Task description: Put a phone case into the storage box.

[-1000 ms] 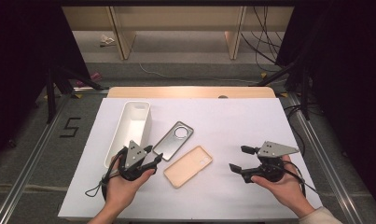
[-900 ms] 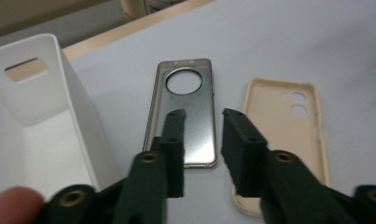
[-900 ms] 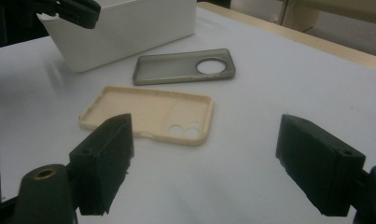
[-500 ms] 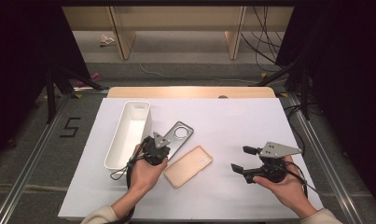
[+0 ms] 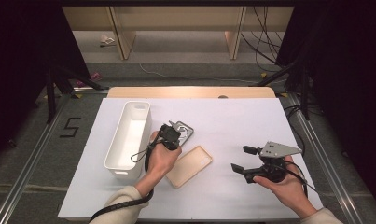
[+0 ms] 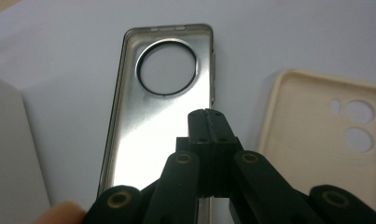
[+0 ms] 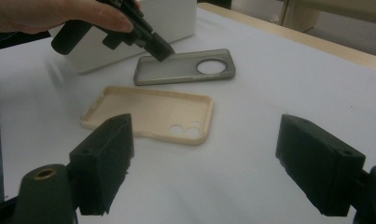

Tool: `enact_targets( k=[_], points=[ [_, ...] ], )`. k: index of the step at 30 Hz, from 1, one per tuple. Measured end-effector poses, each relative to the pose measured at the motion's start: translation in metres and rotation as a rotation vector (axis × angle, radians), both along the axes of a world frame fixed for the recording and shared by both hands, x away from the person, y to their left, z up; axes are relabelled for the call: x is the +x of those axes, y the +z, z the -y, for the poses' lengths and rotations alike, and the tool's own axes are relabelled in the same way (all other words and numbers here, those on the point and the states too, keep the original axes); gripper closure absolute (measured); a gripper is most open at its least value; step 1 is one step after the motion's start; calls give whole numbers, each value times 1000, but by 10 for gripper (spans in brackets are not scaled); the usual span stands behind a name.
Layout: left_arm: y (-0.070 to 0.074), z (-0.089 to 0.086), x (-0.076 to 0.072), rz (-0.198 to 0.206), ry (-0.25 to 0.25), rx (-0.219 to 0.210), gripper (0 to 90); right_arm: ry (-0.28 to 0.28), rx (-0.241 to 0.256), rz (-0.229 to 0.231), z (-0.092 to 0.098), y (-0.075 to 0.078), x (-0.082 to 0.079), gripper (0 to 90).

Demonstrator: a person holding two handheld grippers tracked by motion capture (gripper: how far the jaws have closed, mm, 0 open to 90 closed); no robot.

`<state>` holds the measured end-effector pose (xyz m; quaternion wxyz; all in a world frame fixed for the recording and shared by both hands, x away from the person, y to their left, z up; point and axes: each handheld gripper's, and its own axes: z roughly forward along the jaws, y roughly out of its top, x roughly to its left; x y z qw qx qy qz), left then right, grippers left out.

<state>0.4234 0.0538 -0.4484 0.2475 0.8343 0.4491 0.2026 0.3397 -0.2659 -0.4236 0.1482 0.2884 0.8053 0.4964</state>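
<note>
Nearest the camera in the high view, the right gripper [image 5: 244,158] hovered over the white desk [image 5: 251,121], jaws spread wide and holding nothing, well apart from the cases. Its own view looked between those jaws at a cream case [image 7: 150,114] lying open side up, its two lens holes toward the camera, a detail too small to read from above. Beyond it lay a grey case [image 7: 183,67], with the left gripper [image 7: 160,51] reaching down to its near end.

The left gripper view showed what the others did not: the jaws pressed together, their tips over the grey case [image 6: 162,102], near its right rim, below the round camera opening. Whether the tips touched the case or pinched its rim could not be told. The cream case [image 6: 325,135] lay just beside it, cut off by the frame's right edge.

From above, the left gripper [image 5: 176,133] and the hand covered most of the grey case [image 5: 186,132]. The white bin [image 5: 129,140] stood just to its left.
</note>
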Motion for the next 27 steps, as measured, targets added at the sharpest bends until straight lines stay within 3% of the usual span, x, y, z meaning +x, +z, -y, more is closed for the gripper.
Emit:
enact_targets(
  k=[6,16,27],
  points=[
    [-12,-3,0,-52,-4,60,897,-1,-1,0,0,0,0,199],
    [-20,-5,-1,-101,-8,87,897,-1,0,2,0,0,0,199],
    [-19,-6,-2,-149,6,46,897,-1,-2,2,0,0,0,199]
  ],
)
